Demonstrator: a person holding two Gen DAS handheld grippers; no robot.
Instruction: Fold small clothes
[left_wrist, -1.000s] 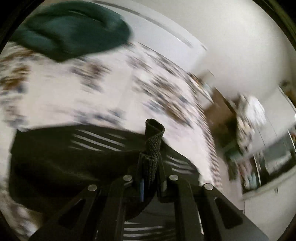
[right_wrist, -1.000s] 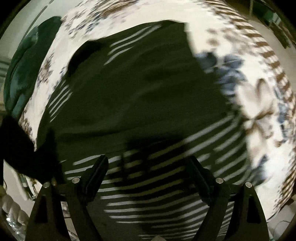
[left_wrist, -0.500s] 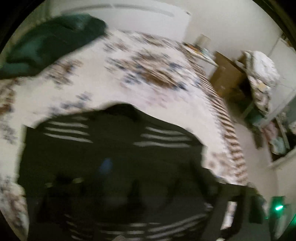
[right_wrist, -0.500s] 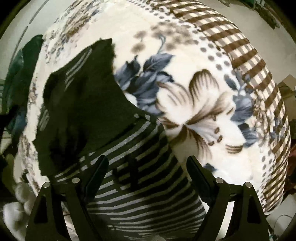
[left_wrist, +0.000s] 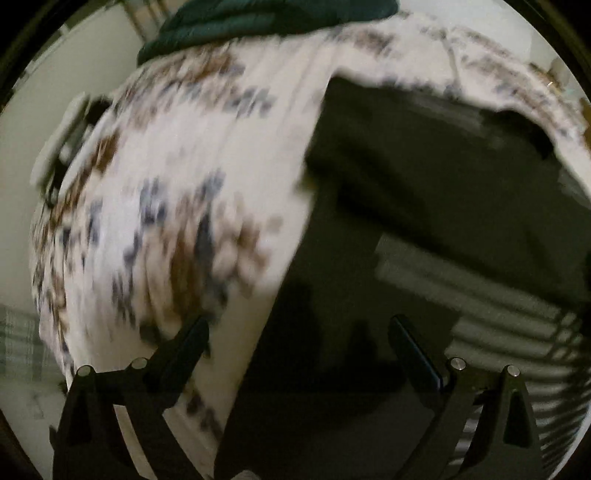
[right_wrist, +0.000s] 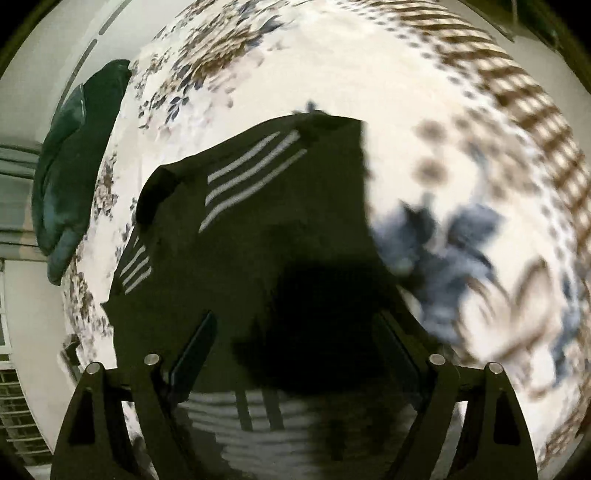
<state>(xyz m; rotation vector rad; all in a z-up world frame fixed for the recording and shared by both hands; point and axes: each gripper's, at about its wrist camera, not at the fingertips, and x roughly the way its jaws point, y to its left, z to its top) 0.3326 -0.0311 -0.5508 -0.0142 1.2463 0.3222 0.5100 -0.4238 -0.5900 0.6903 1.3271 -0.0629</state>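
Both claws (left_wrist: 297, 328) (right_wrist: 295, 325) gape above striped garment (right_wrist: 258, 221).

Free room and obstacles. Left wrist view: open floral blanket (left_wrist: 207, 177) fills the centre and left of the frame, with nothing standing on it; the dark garment (left_wrist: 424, 192) lies flat across the right and lower centre. A green cushion (left_wrist: 266, 18) blocks the top edge. The left gripper (left_wrist: 299, 332) has its fingers spread, nothing between them. Right wrist view: bare blanket (right_wrist: 424, 122) spans the upper and right of the frame; the garment (right_wrist: 295, 221) covers the centre; the cushion (right_wrist: 74, 162) lines the left edge. The right gripper (right_wrist: 295, 332) is likewise spread wide, over the garment.
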